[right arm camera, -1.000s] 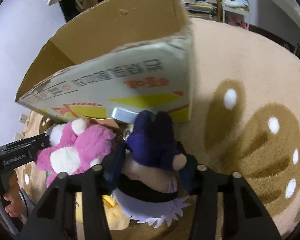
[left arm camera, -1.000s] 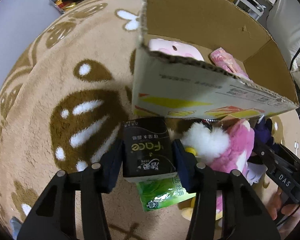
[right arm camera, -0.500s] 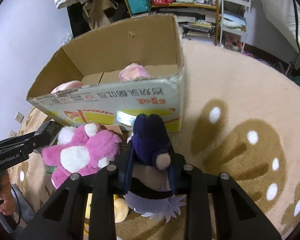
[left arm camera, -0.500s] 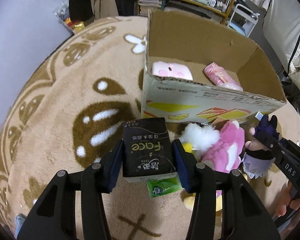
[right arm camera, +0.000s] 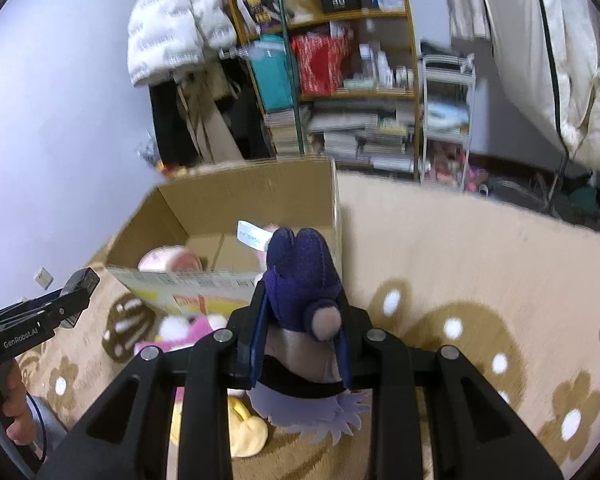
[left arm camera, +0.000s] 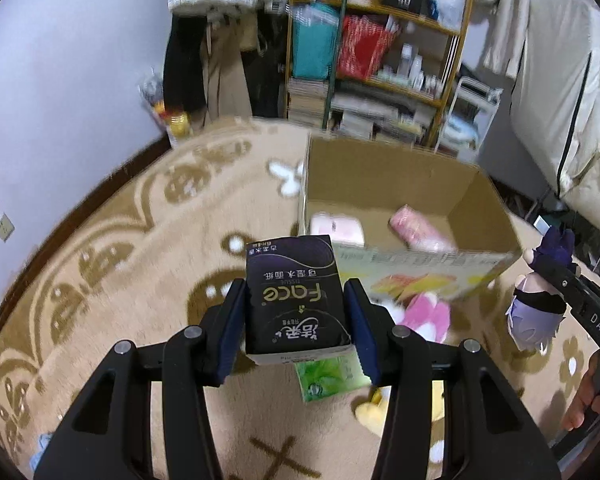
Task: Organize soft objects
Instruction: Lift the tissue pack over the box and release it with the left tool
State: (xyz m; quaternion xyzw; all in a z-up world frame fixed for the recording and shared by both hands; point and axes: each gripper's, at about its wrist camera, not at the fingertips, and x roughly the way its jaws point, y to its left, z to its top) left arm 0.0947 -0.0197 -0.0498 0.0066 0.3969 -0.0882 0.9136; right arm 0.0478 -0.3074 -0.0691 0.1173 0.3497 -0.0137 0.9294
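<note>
though blurred, cardboard box (left arm camera: 400, 184) holds pink items (left arm camera: 418, 228); identity unclear.

Beige patterned rug (left arm camera: 112, 236) with things on it

An open cardboard box (left arm camera: 384, 184) sits on the rug; in front of the box lie a pink plush (left arm camera: 424, 314), a green tissue pack (left arm camera: 326, 372) and a yellow plush (left arm camera: 374, 410).

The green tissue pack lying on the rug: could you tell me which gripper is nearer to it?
Left. The left gripper, shut on the black tissue pack, hangs just above the green tissue pack. The right gripper, holding the purple plush doll, is off to the right.
</note>
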